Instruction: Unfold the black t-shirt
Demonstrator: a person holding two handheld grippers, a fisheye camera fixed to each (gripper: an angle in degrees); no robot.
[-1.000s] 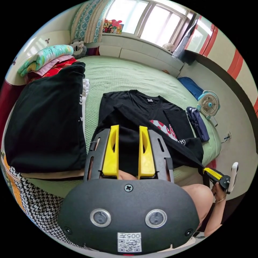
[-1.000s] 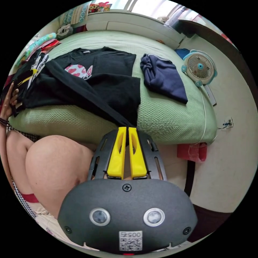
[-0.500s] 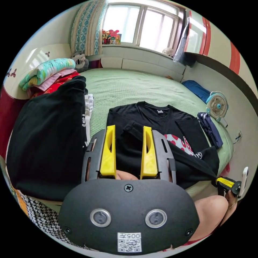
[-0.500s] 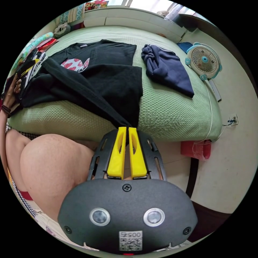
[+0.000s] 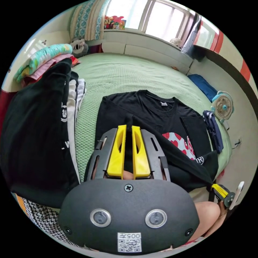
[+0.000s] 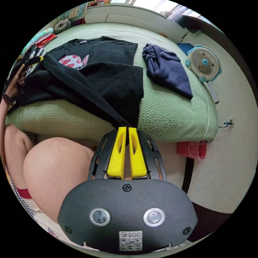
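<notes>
The black t-shirt (image 5: pixel 150 113) has its lower hem folded up over the red print (image 5: pixel 177 139), hiding most of it.

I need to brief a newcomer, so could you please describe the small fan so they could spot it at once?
Start at the green bed. The fan stands beside it, past the crumpled navy garment. It is round, with a white grille and a teal rim.

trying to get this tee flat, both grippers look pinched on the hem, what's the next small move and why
Probably draw both grippers back toward the near bed edge together. The left gripper and right gripper each pinch the black t-shirt, whose lower half lies doubled up over the red print; the collar end already lies flat.
</notes>
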